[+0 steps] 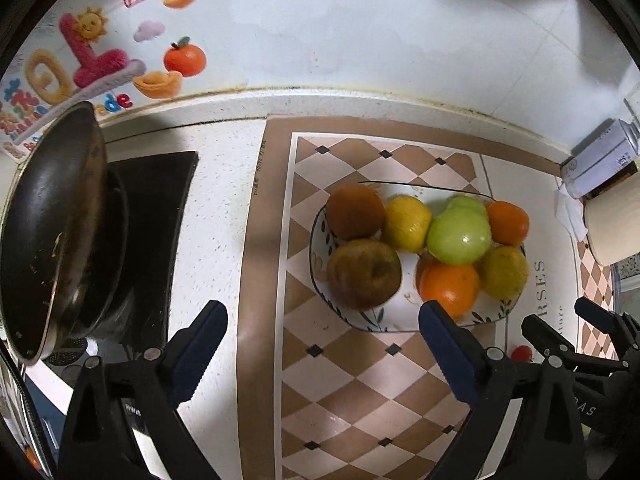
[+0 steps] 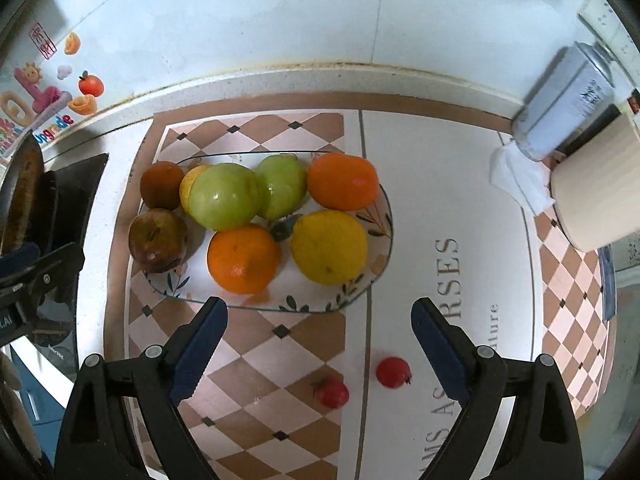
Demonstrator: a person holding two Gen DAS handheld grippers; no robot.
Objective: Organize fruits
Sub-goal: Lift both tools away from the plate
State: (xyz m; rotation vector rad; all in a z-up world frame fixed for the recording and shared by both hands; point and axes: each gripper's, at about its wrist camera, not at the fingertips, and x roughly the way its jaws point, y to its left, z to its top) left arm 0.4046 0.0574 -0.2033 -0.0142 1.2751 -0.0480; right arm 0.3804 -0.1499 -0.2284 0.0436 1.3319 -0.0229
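A leaf-patterned plate on the checkered mat holds several fruits: two green apples, two oranges, a yellow citrus, a dark red apple and a brown fruit. The plate also shows in the left wrist view. Two small red fruits lie on the mat between my right gripper's fingers. My right gripper is open and empty, just in front of the plate. My left gripper is open and empty, at the plate's near left edge.
A black pan sits on a stove at the left. A white can, a crumpled tissue and a cream cylinder stand at the right. A tiled wall with stickers rises behind the counter.
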